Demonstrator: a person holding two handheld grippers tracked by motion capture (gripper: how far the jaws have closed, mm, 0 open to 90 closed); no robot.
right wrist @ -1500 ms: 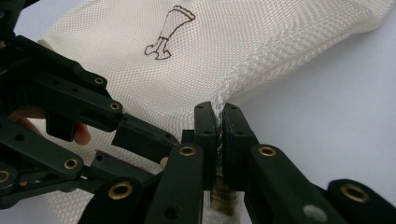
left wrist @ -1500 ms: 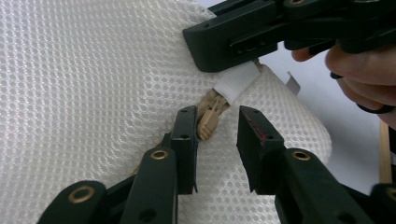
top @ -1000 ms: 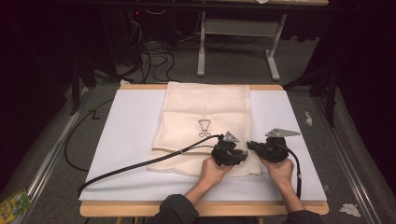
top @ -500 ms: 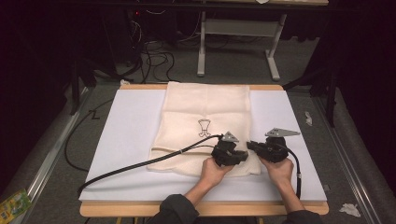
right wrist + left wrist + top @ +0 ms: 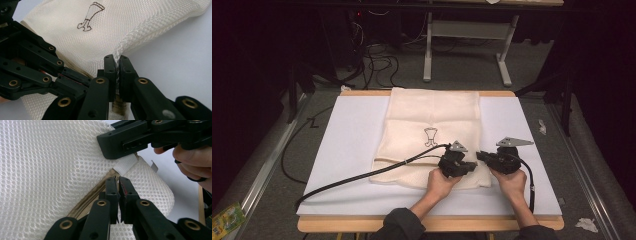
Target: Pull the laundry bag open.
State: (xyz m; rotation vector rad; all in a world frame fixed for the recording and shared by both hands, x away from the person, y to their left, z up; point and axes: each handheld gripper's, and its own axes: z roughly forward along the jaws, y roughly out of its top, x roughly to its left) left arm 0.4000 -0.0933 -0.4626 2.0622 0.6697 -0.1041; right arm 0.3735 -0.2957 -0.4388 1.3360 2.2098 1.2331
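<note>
Your cream mesh laundry bag (image 5: 432,135) lies flat on the white table (image 5: 347,145). Your left gripper (image 5: 118,185) is pressed together, probably pinching the zipper pull at the near right corner. Your right gripper (image 5: 116,63) pinches the bag's edge just beside it.

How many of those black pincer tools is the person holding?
2. The left gripper is in the person's left hand at the near edge of the mesh bag, jaws shut on it. The right gripper faces it from the right, also pinching the bag's edge.
</note>
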